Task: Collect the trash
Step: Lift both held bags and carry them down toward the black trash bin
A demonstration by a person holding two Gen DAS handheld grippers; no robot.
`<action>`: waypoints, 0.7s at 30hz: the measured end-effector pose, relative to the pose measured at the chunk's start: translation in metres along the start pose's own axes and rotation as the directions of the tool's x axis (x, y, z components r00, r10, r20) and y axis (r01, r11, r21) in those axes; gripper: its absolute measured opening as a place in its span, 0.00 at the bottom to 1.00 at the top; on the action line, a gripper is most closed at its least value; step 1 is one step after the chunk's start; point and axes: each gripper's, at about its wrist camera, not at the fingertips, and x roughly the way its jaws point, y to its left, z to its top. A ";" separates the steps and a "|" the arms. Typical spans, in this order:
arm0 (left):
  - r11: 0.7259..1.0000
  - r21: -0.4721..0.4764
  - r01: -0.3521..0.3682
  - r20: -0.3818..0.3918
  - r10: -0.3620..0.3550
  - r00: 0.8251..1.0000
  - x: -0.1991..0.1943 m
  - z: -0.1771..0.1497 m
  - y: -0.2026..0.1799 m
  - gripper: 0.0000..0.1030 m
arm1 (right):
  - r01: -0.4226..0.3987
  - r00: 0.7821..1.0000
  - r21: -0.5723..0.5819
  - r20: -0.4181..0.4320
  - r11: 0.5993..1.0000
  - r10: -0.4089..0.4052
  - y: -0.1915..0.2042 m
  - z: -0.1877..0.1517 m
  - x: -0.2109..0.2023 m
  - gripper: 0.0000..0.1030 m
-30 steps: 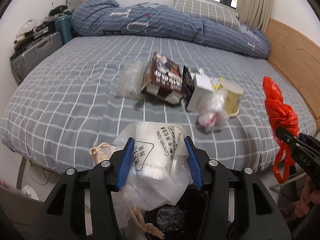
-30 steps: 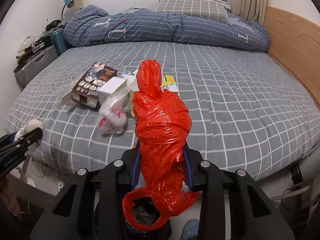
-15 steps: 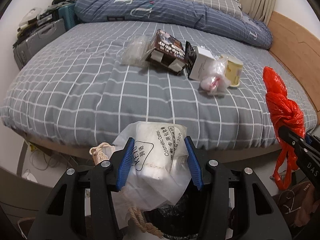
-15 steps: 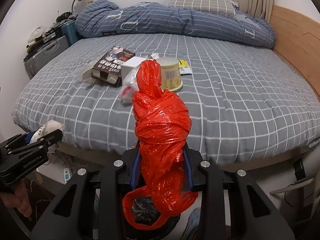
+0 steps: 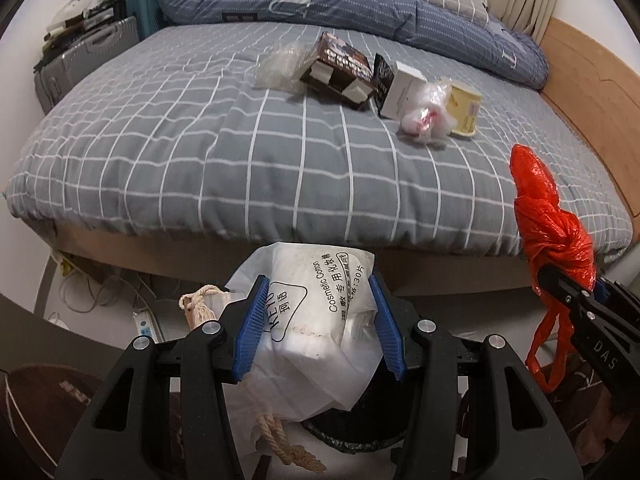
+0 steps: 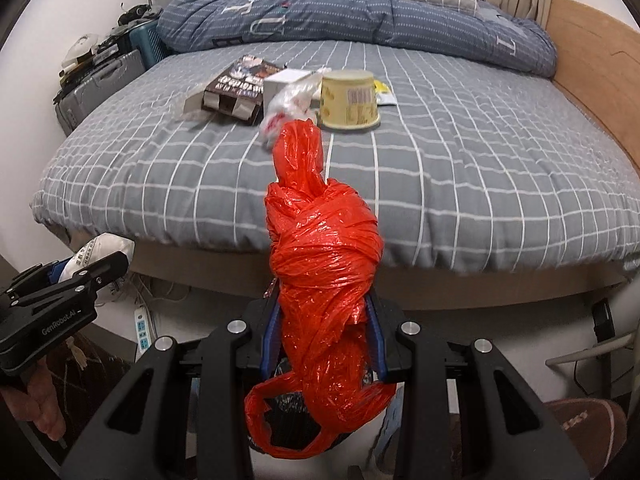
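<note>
My left gripper (image 5: 316, 320) is shut on a white cosmetic-cotton bag (image 5: 320, 320) with rope handles, held off the foot of the bed. A black bin (image 5: 356, 436) shows just under it. My right gripper (image 6: 320, 336) is shut on a knotted red plastic bag (image 6: 324, 280), also over a dark bin opening (image 6: 280, 408). Each gripper appears at the edge of the other's view: the right one (image 5: 576, 296), the left one (image 6: 92, 268). On the bed lie a brown box (image 5: 340, 68), a white box (image 5: 400, 88), a crumpled clear wrapper (image 5: 424, 116) and a yellow cup (image 5: 464, 108).
The grey checked bed (image 5: 200, 160) fills the middle, with a blue duvet (image 5: 360, 4) at its head. Suitcases (image 5: 84, 60) stand at the left, a wooden bedside board (image 5: 592, 88) at the right. A power strip and cables (image 5: 144, 324) lie on the floor.
Both grippers have drawn back from the bed and sunk lower, each keeping its bag. The bed's foot edge and the floor below it have come into view.
</note>
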 end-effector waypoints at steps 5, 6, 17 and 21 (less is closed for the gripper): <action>1.000 -0.001 -0.004 -0.022 0.004 1.000 0.004 -0.012 0.002 0.48 | -0.001 0.999 -0.007 -0.035 1.000 0.001 0.004 -0.015 0.007 0.33; 1.000 -0.002 -0.007 -0.028 0.007 1.000 0.006 -0.015 0.002 0.48 | -0.003 0.999 -0.008 -0.041 1.000 0.002 0.004 -0.017 0.009 0.33; 1.000 0.012 -0.015 -0.099 0.016 0.995 0.050 -0.029 0.008 0.48 | -0.006 0.990 -0.035 -0.144 0.999 0.000 0.009 -0.041 0.058 0.33; 1.000 0.017 -0.014 -0.133 0.016 0.991 0.071 -0.033 0.006 0.48 | -0.008 0.982 -0.065 -0.187 0.998 -0.004 0.016 -0.047 0.082 0.33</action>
